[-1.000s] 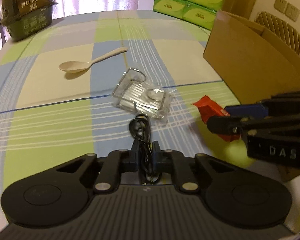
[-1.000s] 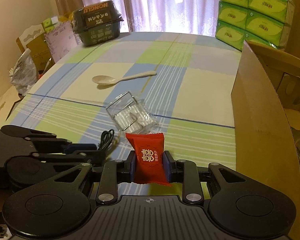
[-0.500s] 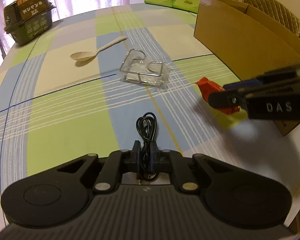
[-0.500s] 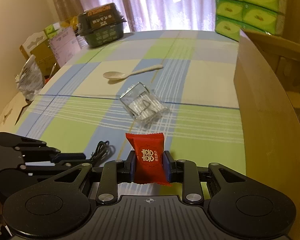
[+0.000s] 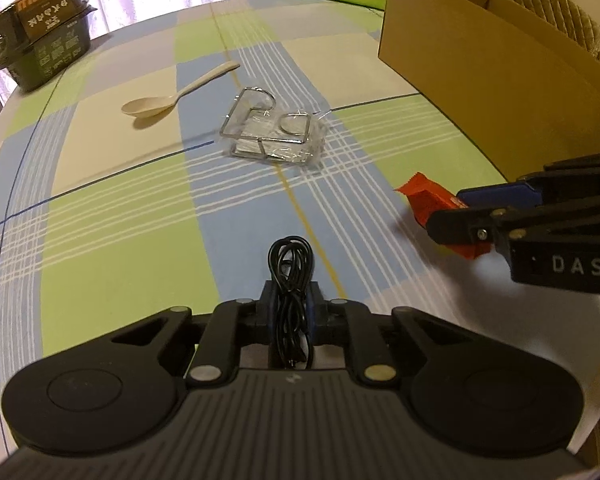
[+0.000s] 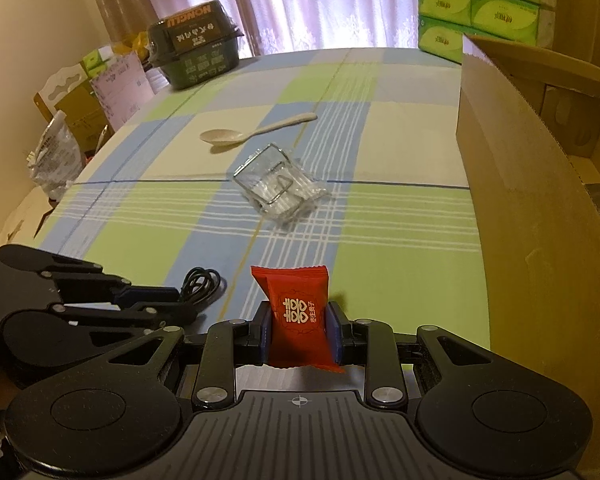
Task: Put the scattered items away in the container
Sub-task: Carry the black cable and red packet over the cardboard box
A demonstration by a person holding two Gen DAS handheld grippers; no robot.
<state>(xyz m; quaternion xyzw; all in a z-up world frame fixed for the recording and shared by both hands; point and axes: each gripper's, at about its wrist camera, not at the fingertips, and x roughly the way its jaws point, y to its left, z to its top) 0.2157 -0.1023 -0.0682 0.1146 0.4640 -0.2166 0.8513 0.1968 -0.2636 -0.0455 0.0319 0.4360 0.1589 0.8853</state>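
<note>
1. White letters "DAS" show on the black body of the right gripper (image 5: 456,216), and the dark green lidded food tub (image 6: 194,52) at the far end of the table carries "NONGFU" upside down; the rest of its print is too small to read.
2. The table wears a checked cloth of green, blue and cream (image 5: 112,240); pale curtains hang behind the tub, and stacked green tissue packs (image 6: 484,4) sit just behind the open brown cardboard box (image 6: 512,184).
3. The right gripper is clamped on a red sealed sweet packet with gold characters (image 6: 298,316), held upright above the cloth just beside the box's near wall.
4. The left gripper (image 5: 290,312) pinches a coiled black cable (image 5: 290,268), its loop pointing forward, farther from the box.
5. On the cloth beside the box lies a wire rack in clear wrap (image 5: 274,132); beyond it a cream plastic spoon (image 5: 172,96), handle angled toward the tissue packs.
</note>
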